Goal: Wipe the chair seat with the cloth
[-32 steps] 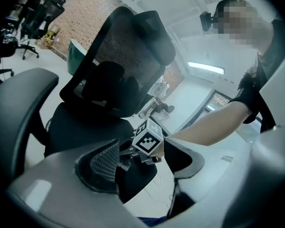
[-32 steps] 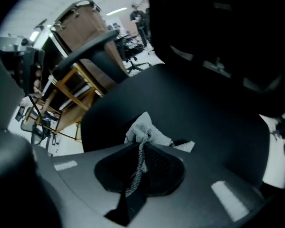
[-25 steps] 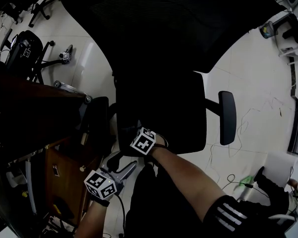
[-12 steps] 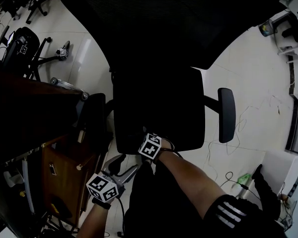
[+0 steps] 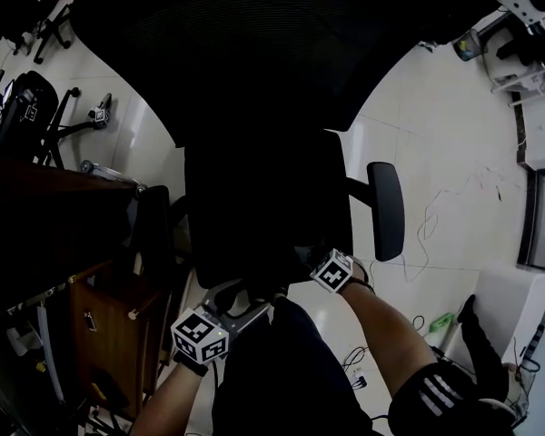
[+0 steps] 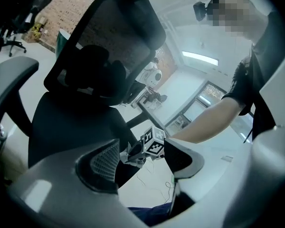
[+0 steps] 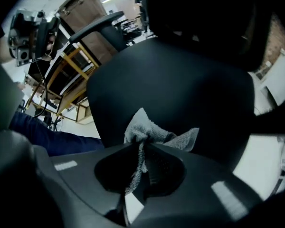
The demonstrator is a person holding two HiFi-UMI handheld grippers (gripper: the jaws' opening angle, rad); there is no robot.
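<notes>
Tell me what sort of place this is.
Likely an office or lab workroom: a black mesh-backed swivel chair, a brown wooden desk cabinet beside it, and loose cables on the white tiled floor.

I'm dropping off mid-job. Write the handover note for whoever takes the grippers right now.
Right gripper: jaws shut on the grey cloth, at the front edge of the black chair seat.
Left gripper: jaws apart, empty, off the seat, nearer the person.
Done: cloth is in hand and at the seat; how much is wiped does not show.
Left: wipe across the whole seat.
</notes>
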